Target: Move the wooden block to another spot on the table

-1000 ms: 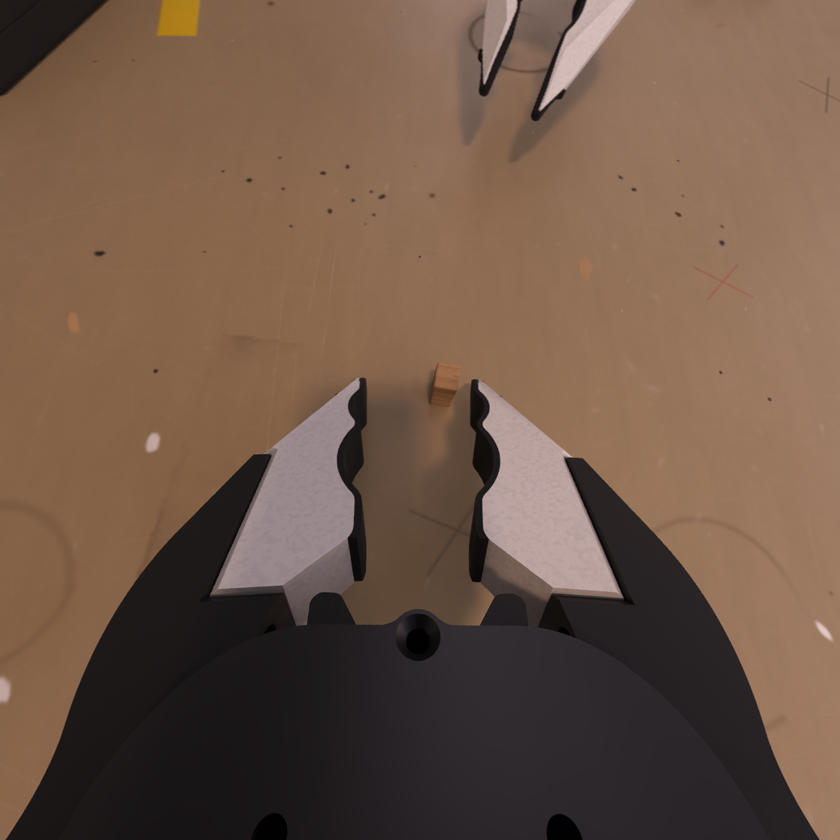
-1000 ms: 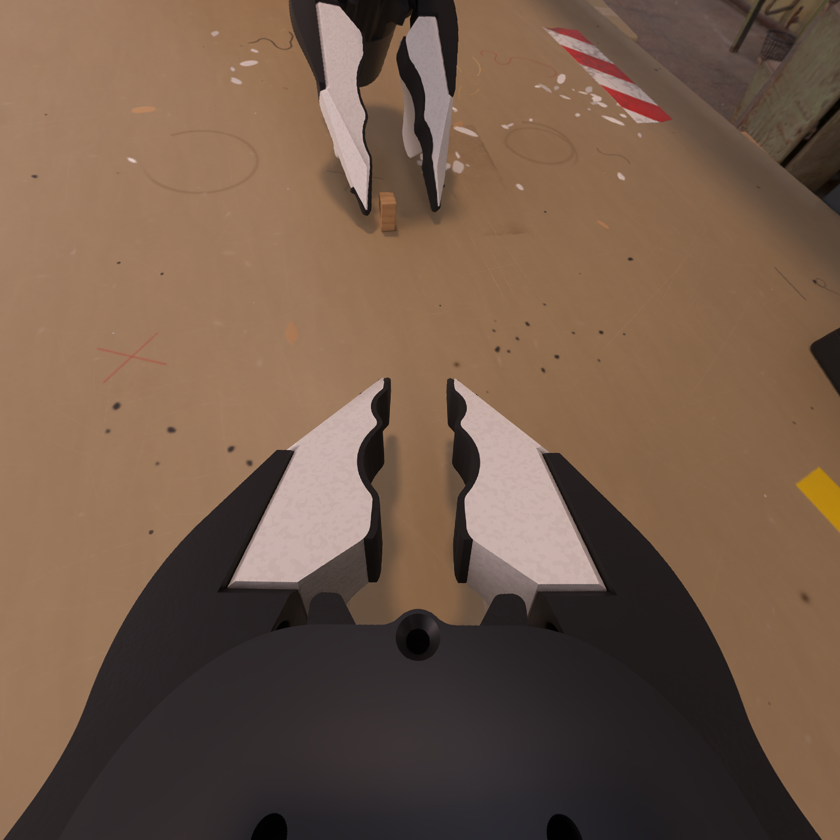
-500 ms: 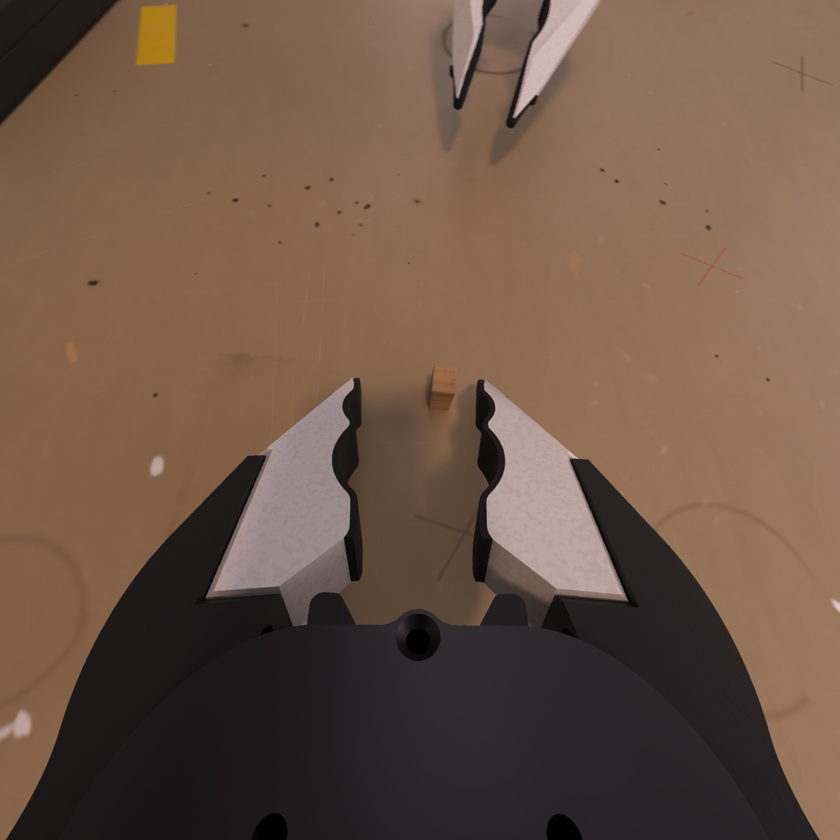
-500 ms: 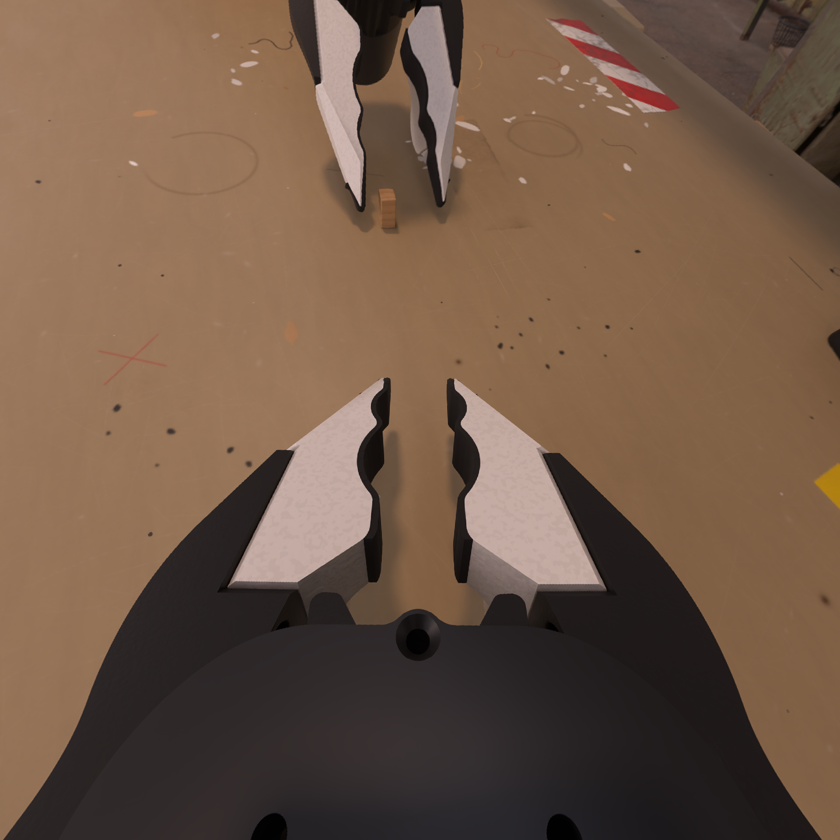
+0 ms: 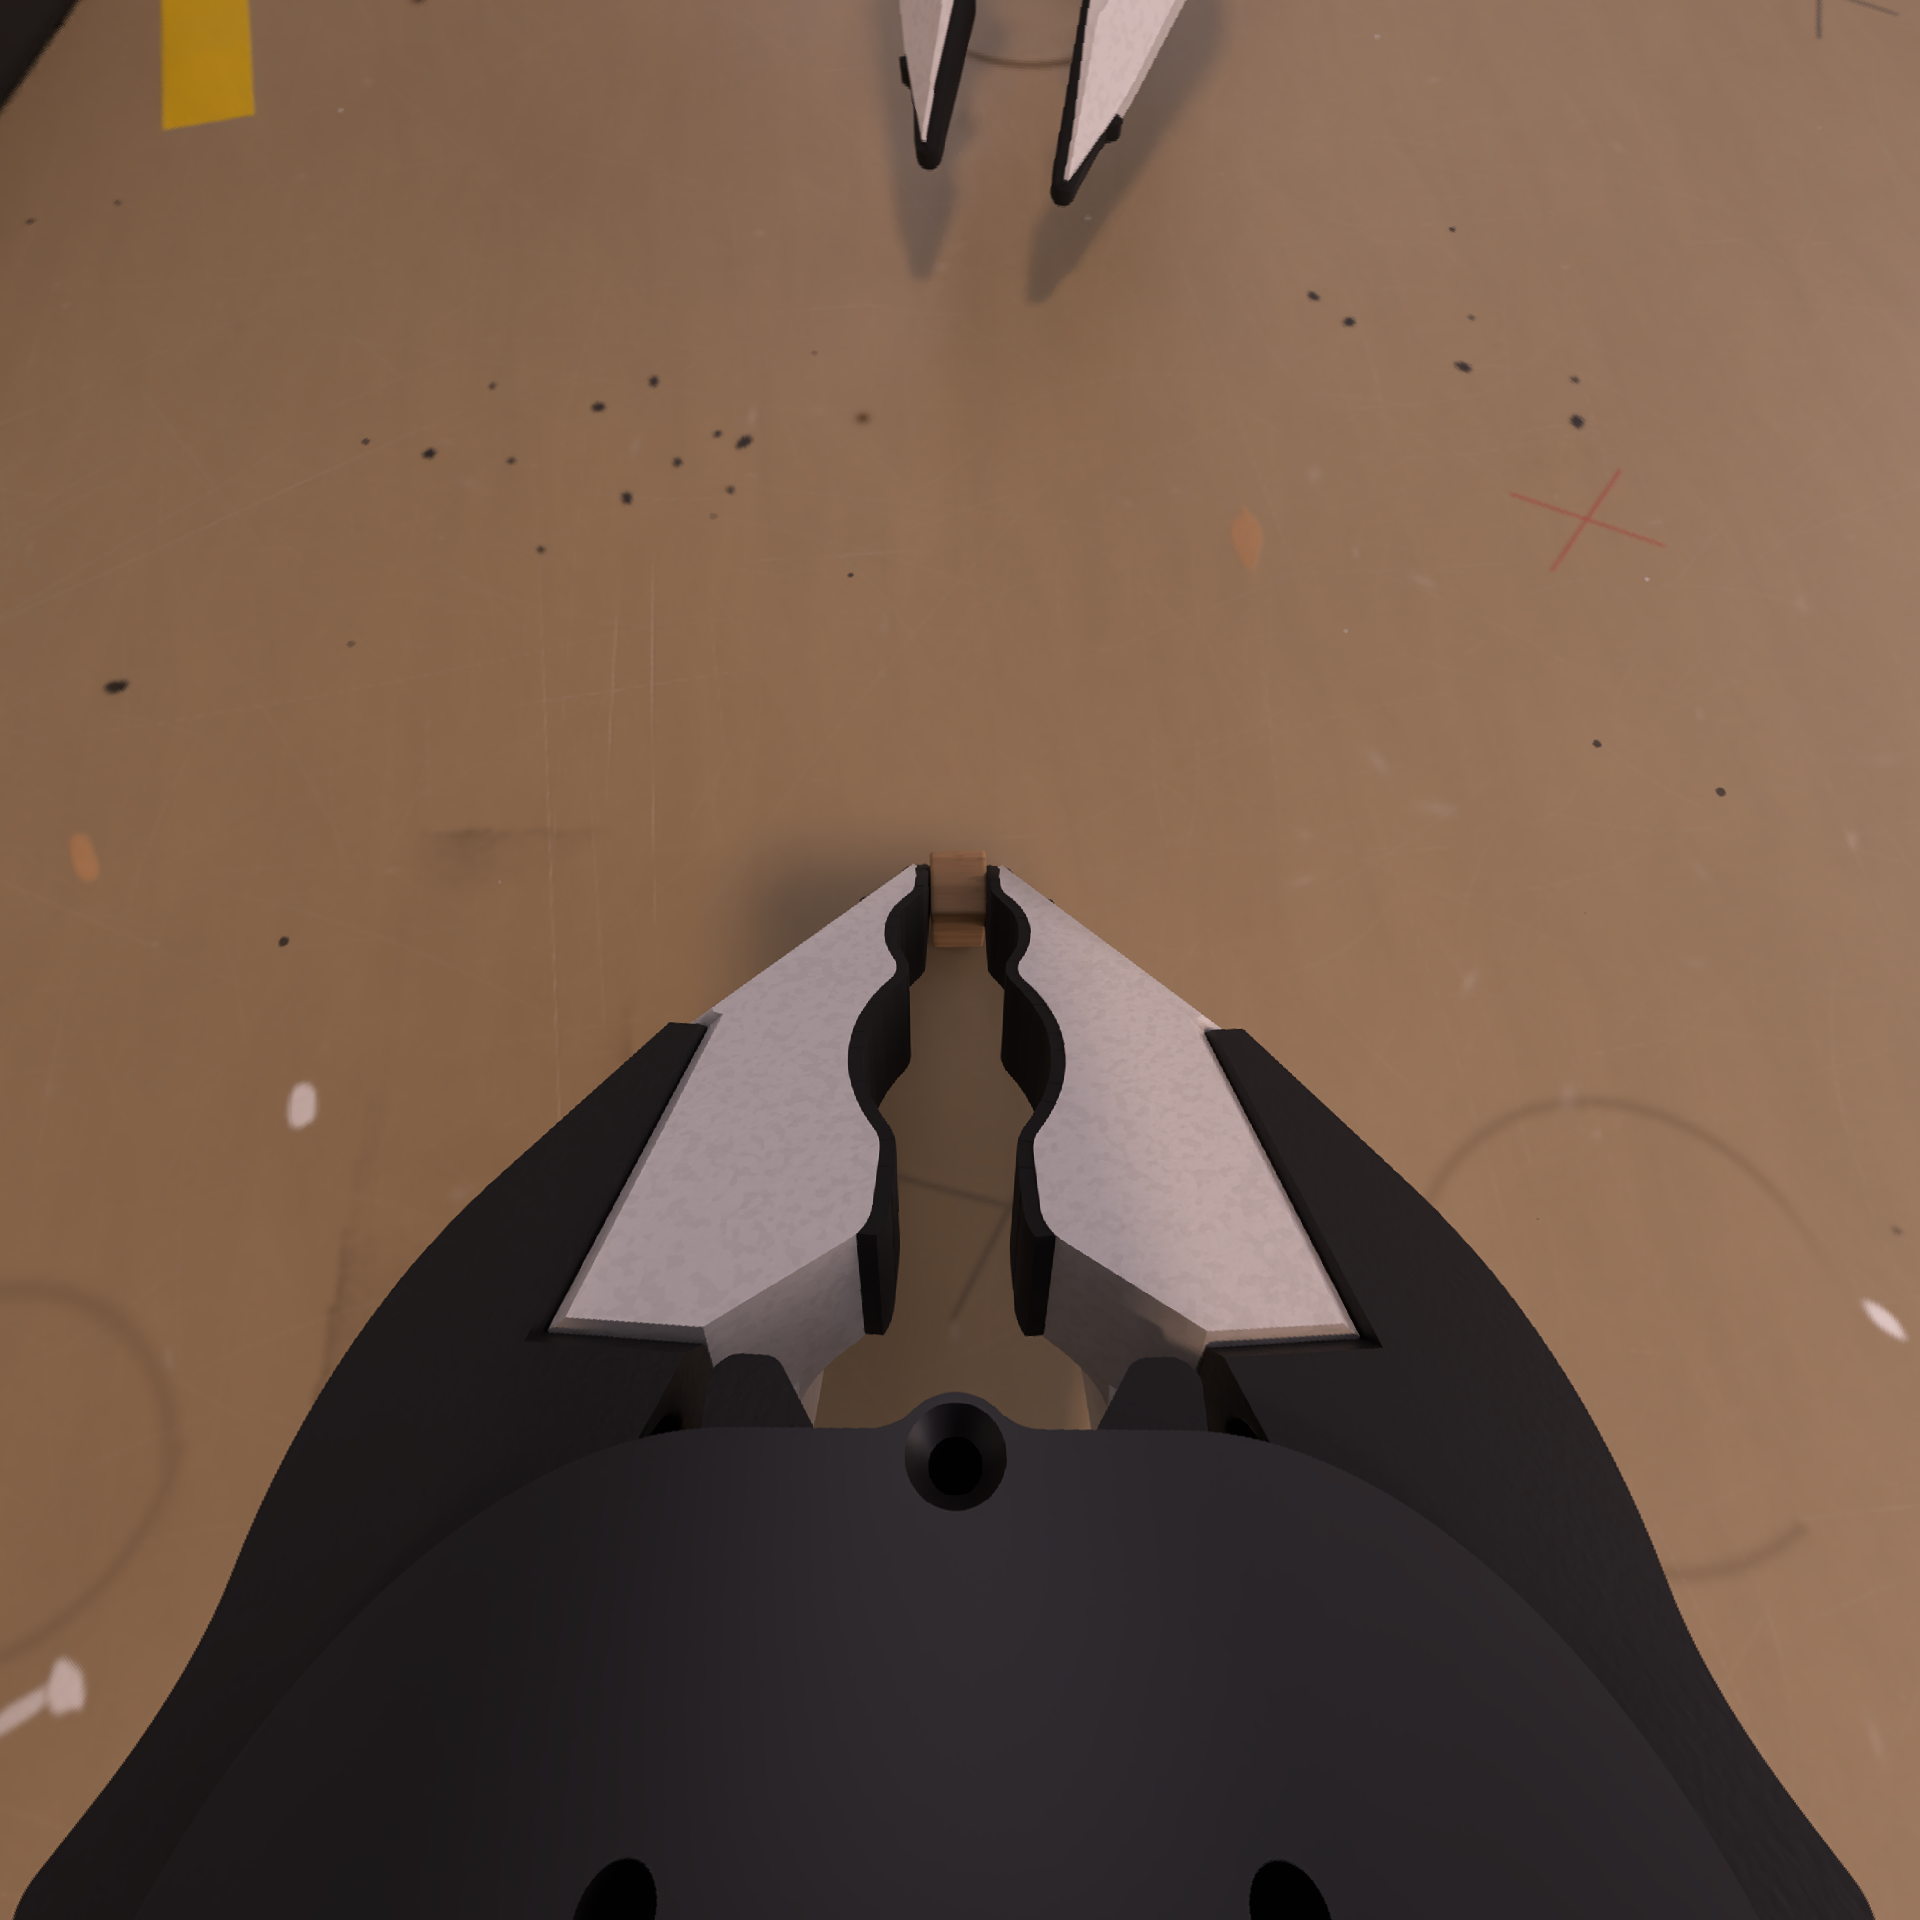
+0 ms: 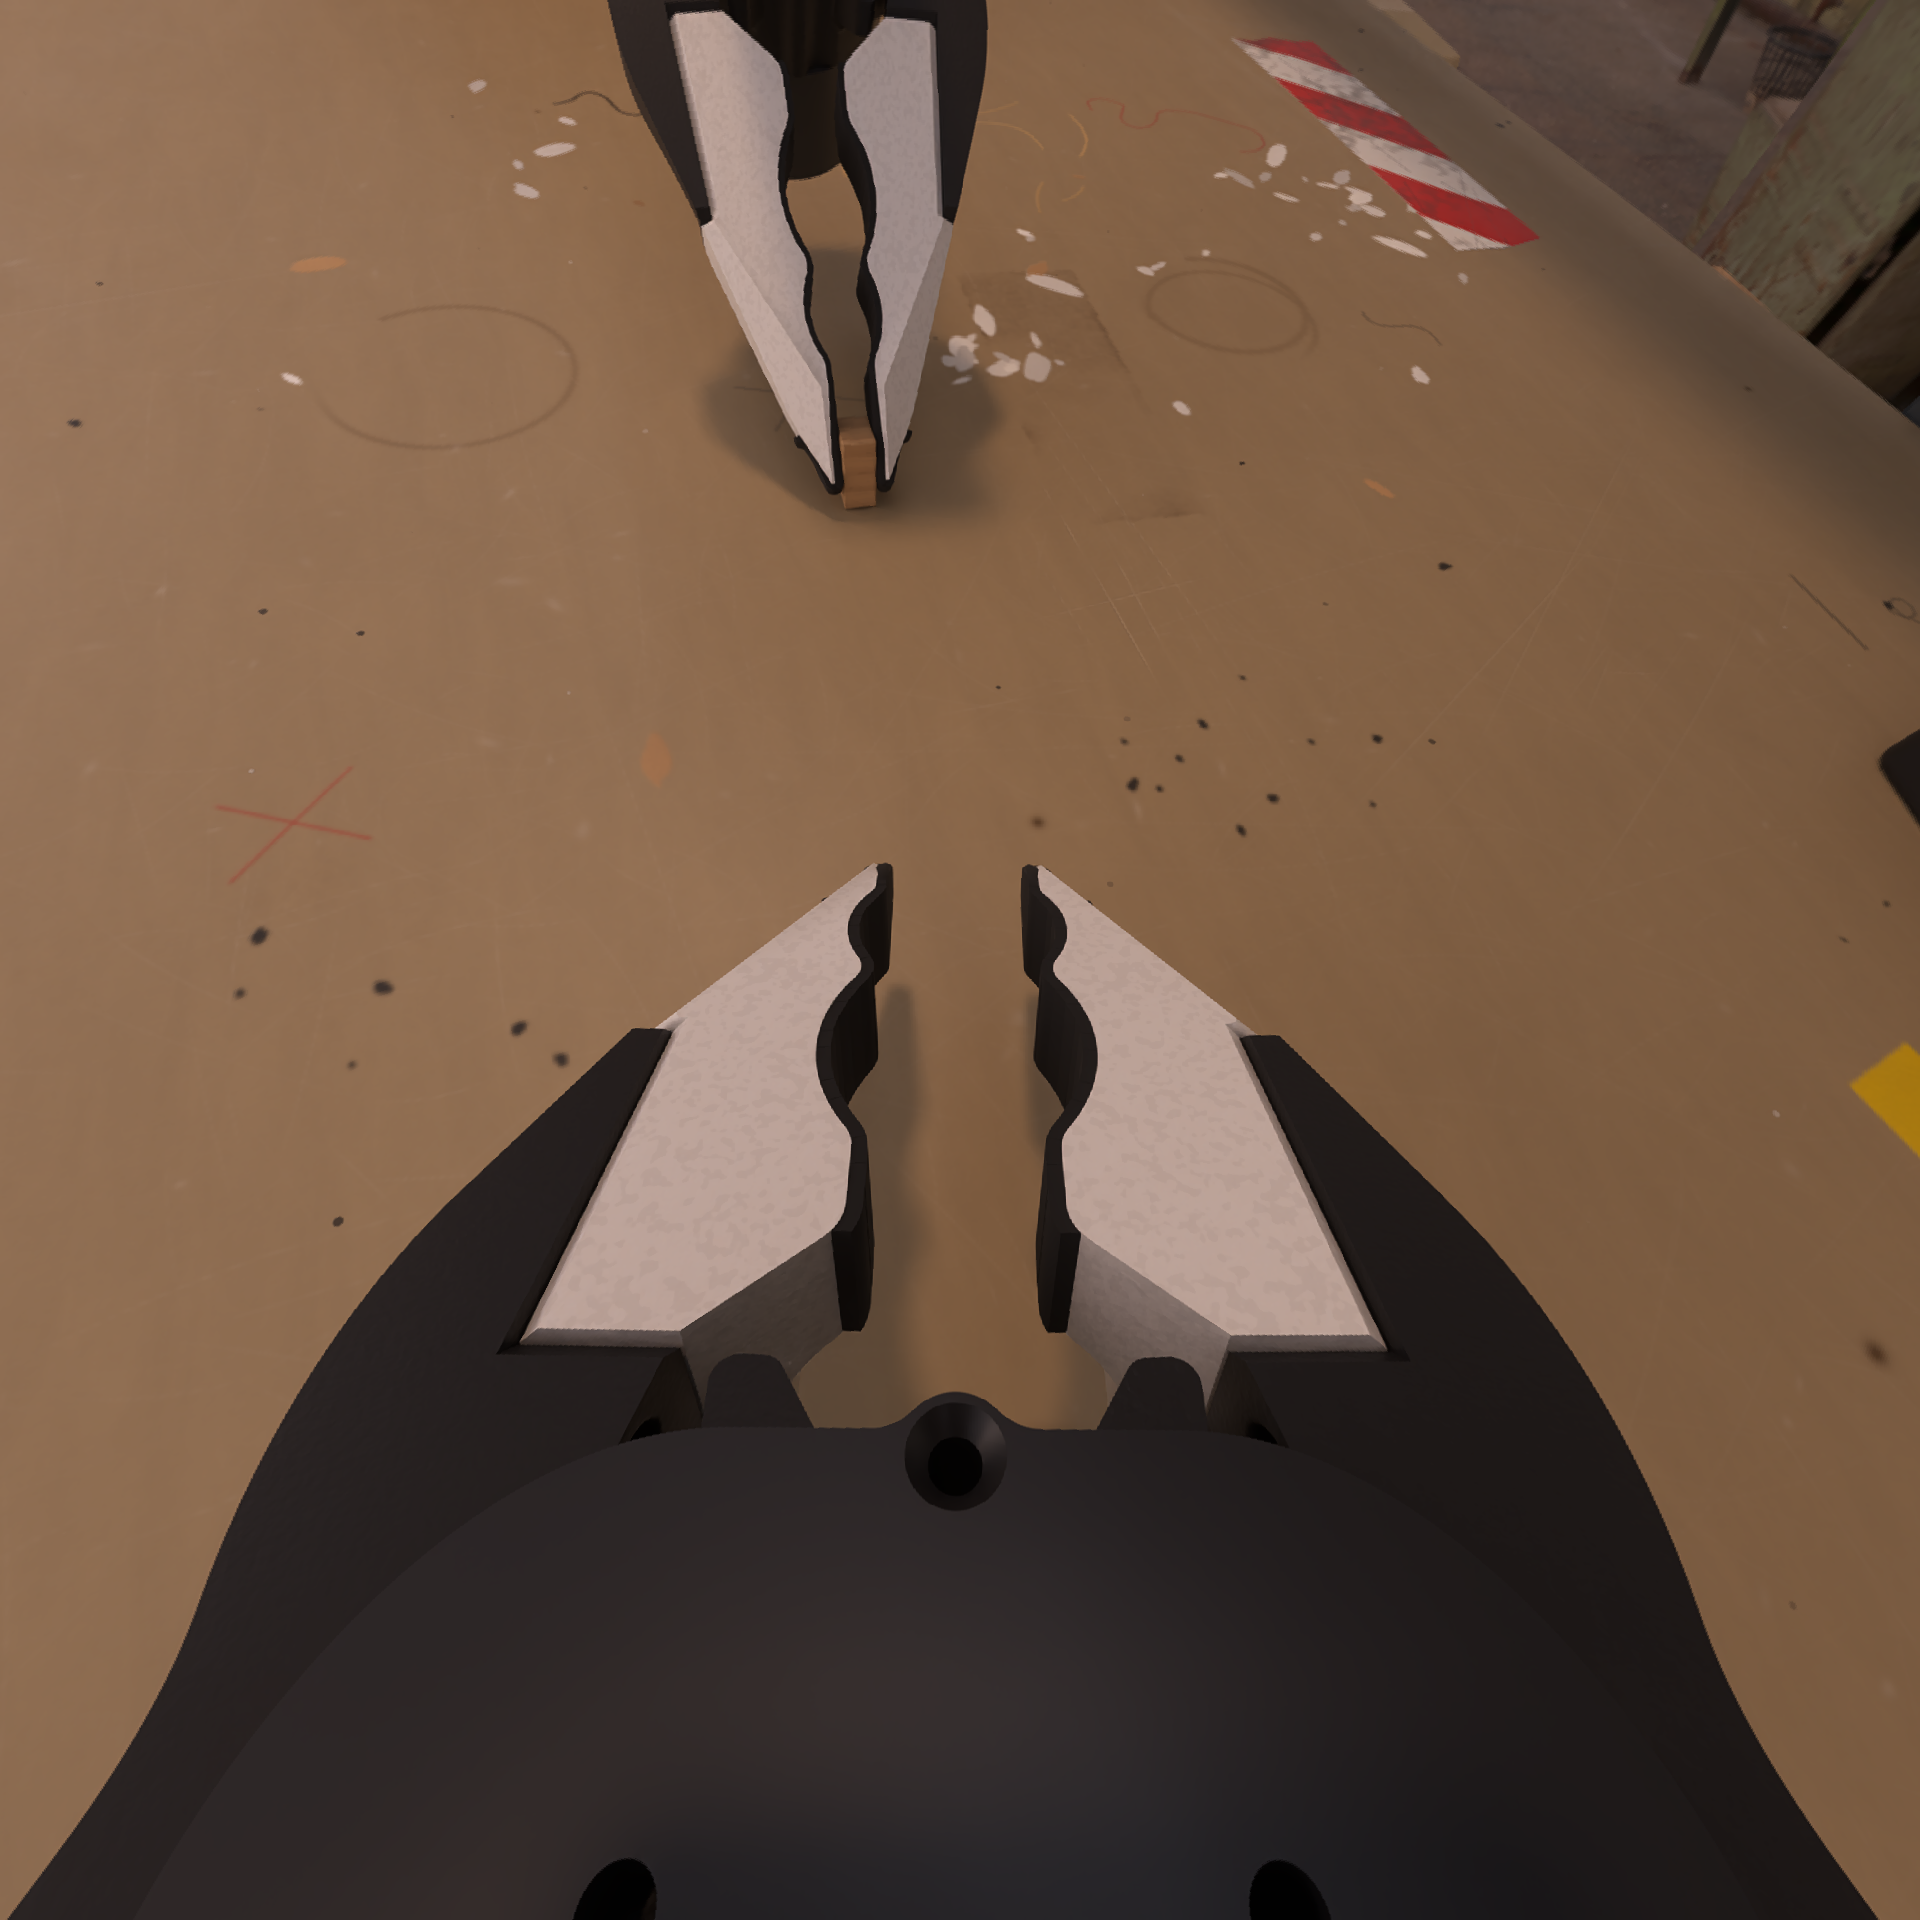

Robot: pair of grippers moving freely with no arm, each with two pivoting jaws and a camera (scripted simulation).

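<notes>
The small wooden block (image 5: 957,902) sits between the tips of my left gripper (image 5: 956,883), whose jaws are shut on its two sides. In the right wrist view the same block (image 6: 858,480) shows low at the table, clamped between the left gripper's fingertips (image 6: 858,468). My right gripper (image 6: 956,883) is open and empty, hovering over the brown table (image 6: 1351,935) well short of the block. Its fingers also show at the top of the left wrist view (image 5: 1003,177).
The table top carries paint specks, drawn circles and a red cross mark (image 6: 294,823). A red and white striped strip (image 6: 1382,140) lies at the far right edge. Yellow tape (image 5: 208,62) lies at the far left. A dark object (image 6: 1907,774) sits at the right edge.
My left gripper has moved forward around the block and closed its jaws on it. The right gripper has stayed almost still, open.
</notes>
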